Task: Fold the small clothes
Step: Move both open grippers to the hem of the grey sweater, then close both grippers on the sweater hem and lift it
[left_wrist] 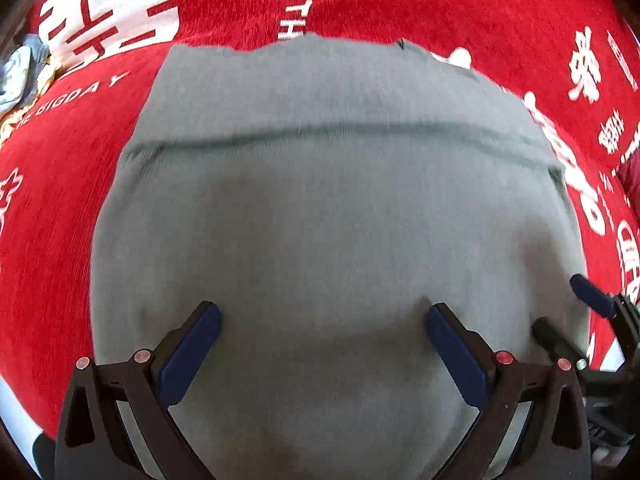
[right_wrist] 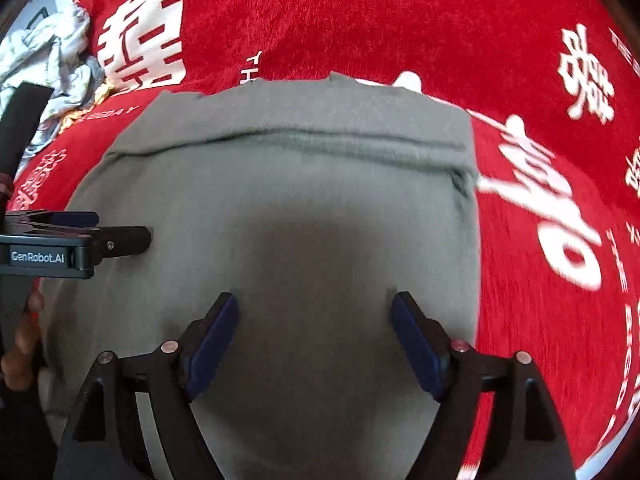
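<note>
A grey-green garment (left_wrist: pixel 320 208) lies flat on a red cloth with white lettering (left_wrist: pixel 400 0). A fold line or seam crosses its far part. It also shows in the right wrist view (right_wrist: pixel 304 184). My left gripper (left_wrist: pixel 324 316) is open, its blue pads close over the near part of the garment, nothing between them. My right gripper (right_wrist: pixel 314 306) is open too, over the garment's near right part. The right gripper shows at the right edge of the left wrist view (left_wrist: pixel 592 300). The left gripper shows at the left edge of the right wrist view (right_wrist: pixel 120 236).
A heap of crumpled light clothes (right_wrist: pixel 52 64) lies at the far left on the red cloth (right_wrist: pixel 400 20); it also shows in the left wrist view (left_wrist: pixel 20 68). A person's fingers (right_wrist: pixel 20 344) hold the left gripper's handle.
</note>
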